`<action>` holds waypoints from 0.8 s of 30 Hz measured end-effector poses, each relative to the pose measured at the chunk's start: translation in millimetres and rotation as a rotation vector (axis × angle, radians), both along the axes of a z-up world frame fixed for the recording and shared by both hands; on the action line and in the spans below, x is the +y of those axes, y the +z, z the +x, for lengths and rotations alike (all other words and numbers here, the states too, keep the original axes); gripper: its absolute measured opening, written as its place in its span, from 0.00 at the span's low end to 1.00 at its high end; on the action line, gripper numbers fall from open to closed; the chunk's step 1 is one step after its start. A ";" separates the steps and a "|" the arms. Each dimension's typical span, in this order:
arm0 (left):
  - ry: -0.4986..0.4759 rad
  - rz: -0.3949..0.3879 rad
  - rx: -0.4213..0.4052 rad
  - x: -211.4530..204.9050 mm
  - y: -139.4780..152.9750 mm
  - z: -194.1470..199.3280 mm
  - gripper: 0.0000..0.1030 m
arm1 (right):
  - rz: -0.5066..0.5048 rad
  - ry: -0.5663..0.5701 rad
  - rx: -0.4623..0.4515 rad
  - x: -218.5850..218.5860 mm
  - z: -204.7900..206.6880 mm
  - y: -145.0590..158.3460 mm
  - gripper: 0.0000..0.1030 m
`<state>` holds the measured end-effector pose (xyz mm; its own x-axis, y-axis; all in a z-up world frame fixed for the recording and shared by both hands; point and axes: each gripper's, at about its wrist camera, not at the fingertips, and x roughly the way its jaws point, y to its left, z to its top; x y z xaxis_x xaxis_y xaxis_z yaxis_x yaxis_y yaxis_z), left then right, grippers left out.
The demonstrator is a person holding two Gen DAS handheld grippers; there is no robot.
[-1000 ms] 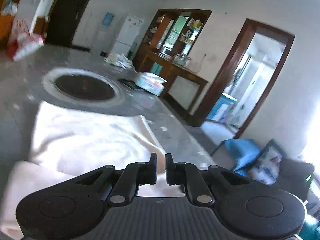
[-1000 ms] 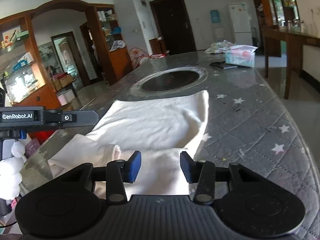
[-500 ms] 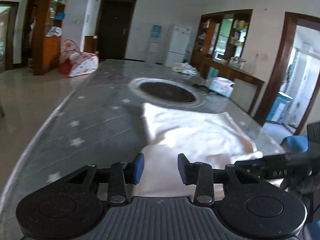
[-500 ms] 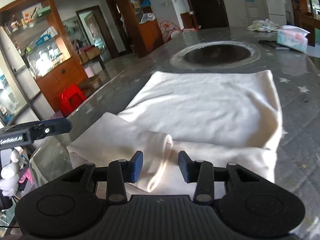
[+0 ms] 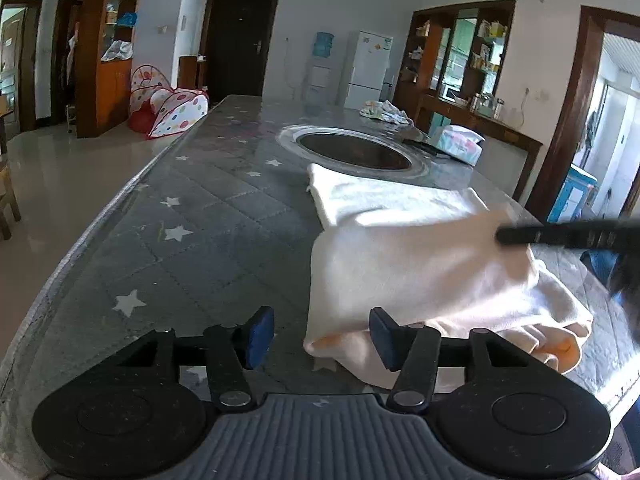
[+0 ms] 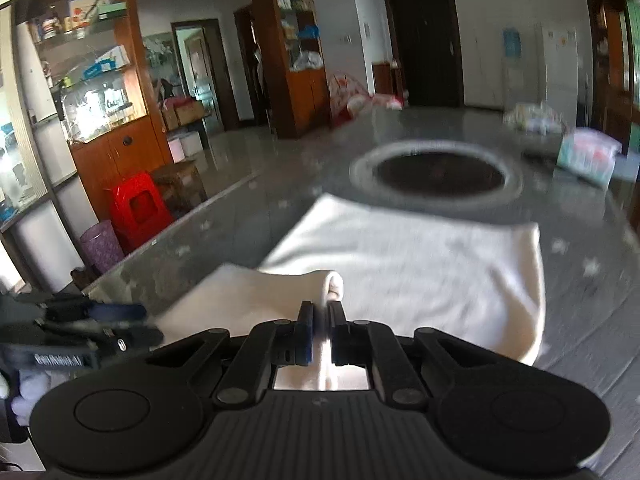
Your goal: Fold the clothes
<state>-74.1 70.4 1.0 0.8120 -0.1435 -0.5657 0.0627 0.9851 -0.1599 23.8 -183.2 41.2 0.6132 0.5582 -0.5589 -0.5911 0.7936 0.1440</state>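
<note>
— Cream cotton garment (image 6: 404, 264): where is it?
— On the grey star-quilted table (image 5: 192, 216), before the round dark recess (image 5: 356, 152).
— Grippers?
— Right gripper (image 6: 320, 320) pinches its folded edge; left gripper (image 5: 320, 336) opening, pads gripping nothing.

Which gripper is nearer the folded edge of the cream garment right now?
Right. The right gripper is shut on the cream garment, pinching its rolled fold. The left gripper sits by the garment's near corner, jaws opening, pads not pressing cloth.
</note>
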 end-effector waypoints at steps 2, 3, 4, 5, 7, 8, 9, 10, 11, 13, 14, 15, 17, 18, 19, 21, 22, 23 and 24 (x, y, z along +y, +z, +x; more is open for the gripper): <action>-0.020 0.021 -0.009 -5.9 -1.8 0.0 0.59 | -0.010 0.004 -0.032 -2.3 -1.1 12.2 0.06; -0.030 0.035 -0.014 -9.1 -2.7 -0.7 0.59 | -0.015 0.006 -0.046 -3.6 -1.5 17.9 0.06; -0.037 0.048 -0.017 -12.2 -3.6 -0.7 0.59 | -0.021 0.008 -0.060 -4.9 -1.9 23.7 0.06; -0.044 0.060 -0.020 -15.2 -4.6 -0.2 0.59 | -0.027 0.010 -0.077 -5.6 -2.3 30.1 0.06; -0.056 0.094 -0.025 -21.1 -7.3 -0.9 0.59 | -0.029 0.009 -0.100 -7.8 -3.4 39.9 0.06; -0.062 0.114 -0.029 -24.0 -8.2 -1.6 0.59 | -0.030 0.007 -0.115 -8.5 -4.6 44.8 0.06; -0.067 0.134 -0.034 -26.8 -9.1 -2.3 0.59 | -0.032 0.005 -0.131 -9.1 -5.8 49.6 0.06; -0.072 0.155 -0.037 -29.5 -10.2 -2.8 0.59 | -0.034 0.003 -0.146 -9.9 -7.1 54.3 0.06; -0.076 0.171 -0.039 -31.5 -11.2 -3.1 0.58 | -0.035 -0.001 -0.160 -11.2 -8.7 58.0 0.06; -0.082 0.198 -0.044 -34.7 -12.8 -3.9 0.50 | -0.042 -0.015 -0.182 -14.0 -11.3 63.3 0.06; -0.086 0.203 -0.044 -35.5 -13.7 -3.6 0.44 | -0.044 -0.027 -0.180 -16.5 -11.9 63.8 0.06; -0.090 0.202 -0.042 -35.6 -14.3 -3.2 0.42 | -0.045 -0.040 -0.175 -19.5 -12.4 62.7 0.06; -0.088 0.203 -0.044 -34.5 -14.2 -3.4 0.41 | -0.053 -0.073 -0.157 -26.2 -12.9 55.7 0.06; -0.087 0.204 -0.045 -33.9 -14.0 -3.6 0.41 | -0.059 -0.092 -0.143 -29.9 -12.7 50.0 0.06; -0.088 0.202 -0.044 -32.7 -14.1 -3.8 0.41 | -0.062 -0.111 -0.119 -33.4 -11.4 41.5 0.06; -0.094 0.198 -0.039 -30.3 -13.9 -4.2 0.41 | -0.070 -0.147 -0.068 -40.3 -8.6 24.2 0.06; -0.100 0.198 -0.036 -30.2 -14.0 -4.4 0.41 | -0.076 -0.157 -0.035 -43.0 -6.7 14.3 0.06; -0.105 0.200 -0.033 -30.5 -14.3 -4.7 0.41 | -0.082 -0.167 -0.003 -45.7 -4.8 4.4 0.07; -0.108 0.203 -0.029 -30.3 -14.1 -5.0 0.42 | -0.088 -0.177 0.027 -48.3 -3.1 -5.2 0.09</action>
<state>-79.1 40.1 -13.1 0.8143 -0.1166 -0.5686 0.1716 0.9842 0.0439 20.8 -231.5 35.9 0.6812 0.3915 -0.6186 -0.4384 0.8949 0.0837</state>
